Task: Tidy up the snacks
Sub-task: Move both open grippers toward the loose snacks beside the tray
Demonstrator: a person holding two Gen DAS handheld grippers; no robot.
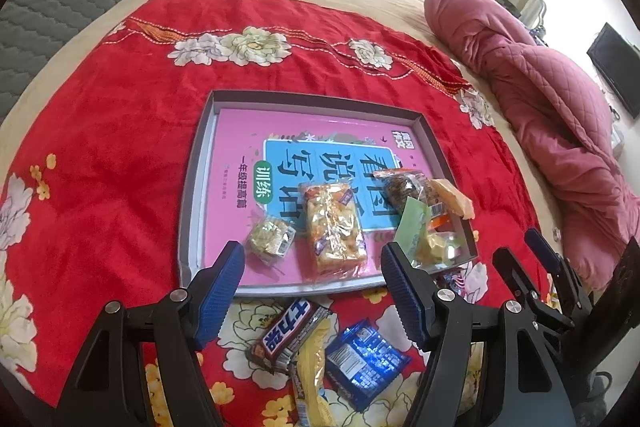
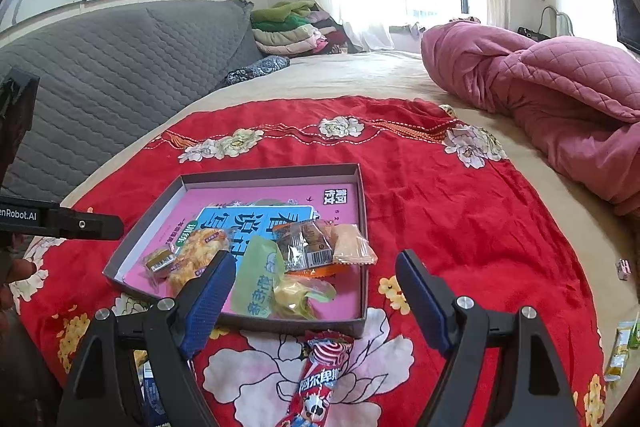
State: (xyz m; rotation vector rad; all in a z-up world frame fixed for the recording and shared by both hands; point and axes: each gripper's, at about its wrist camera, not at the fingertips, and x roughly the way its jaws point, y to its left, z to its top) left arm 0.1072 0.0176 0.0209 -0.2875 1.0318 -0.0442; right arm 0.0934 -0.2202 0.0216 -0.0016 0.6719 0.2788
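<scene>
A shallow grey box [image 1: 196, 163] [image 2: 362, 215] with a pink book as its floor lies on the red flowered blanket. It holds several wrapped snacks: an orange rice cracker pack [image 1: 334, 231] [image 2: 196, 255], a small gold pack [image 1: 270, 237], a green pack [image 2: 256, 277], a dark pack [image 2: 304, 243]. My left gripper [image 1: 312, 281] is open and empty over the box's near edge. Below it lie a Snickers bar [image 1: 290, 333], a yellow pack [image 1: 312, 375] and a blue pack [image 1: 366, 361]. My right gripper [image 2: 316, 287] is open and empty above a red candy stick [image 2: 320, 375].
A rolled pink quilt [image 2: 552, 99] lies at the right of the bed. A grey quilted headboard [image 2: 120, 75] stands at the left. Small packs [image 2: 622, 351] lie at the bed's right edge. The right gripper also shows in the left wrist view [image 1: 520, 263].
</scene>
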